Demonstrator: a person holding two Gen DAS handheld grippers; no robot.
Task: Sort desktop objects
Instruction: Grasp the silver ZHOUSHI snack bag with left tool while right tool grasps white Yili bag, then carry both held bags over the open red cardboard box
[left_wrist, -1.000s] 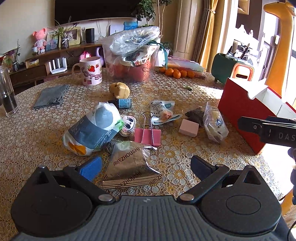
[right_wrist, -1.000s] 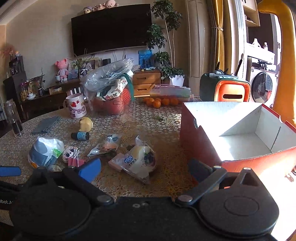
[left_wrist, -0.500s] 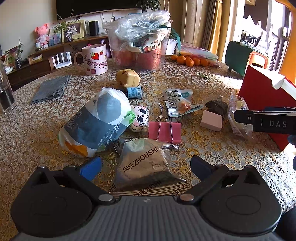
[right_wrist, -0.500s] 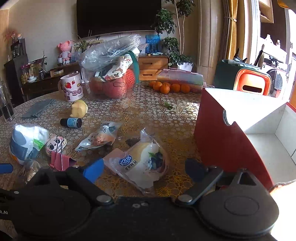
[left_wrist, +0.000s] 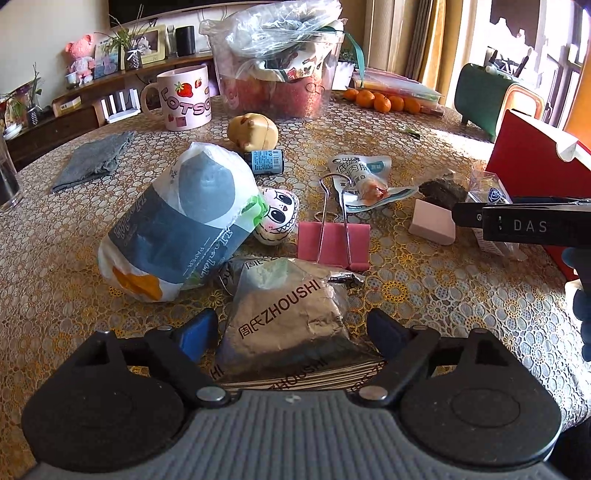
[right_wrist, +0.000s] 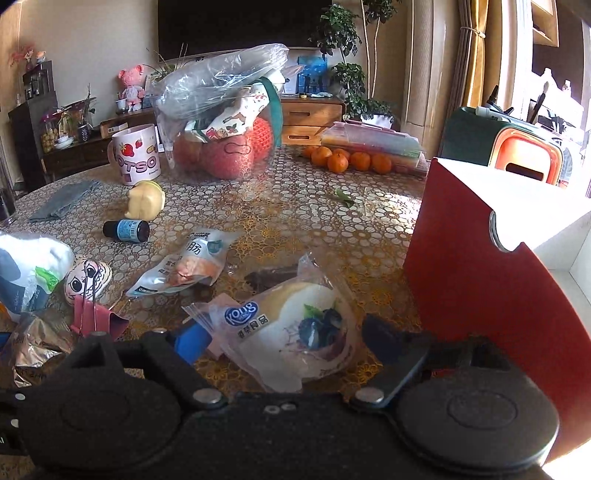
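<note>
On the left, the left gripper (left_wrist: 291, 328) is closing around the silver foil packet (left_wrist: 288, 317), pads not yet pressing; crinkly foil may slip out. Rightward, the right gripper (right_wrist: 280, 341) is closing around the blueberry bun bag (right_wrist: 291, 332) beside the red box (right_wrist: 491, 295); the slack film could tear

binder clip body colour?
Pink, with silver wire handles. The binder clip shows best in the left wrist view.
</note>
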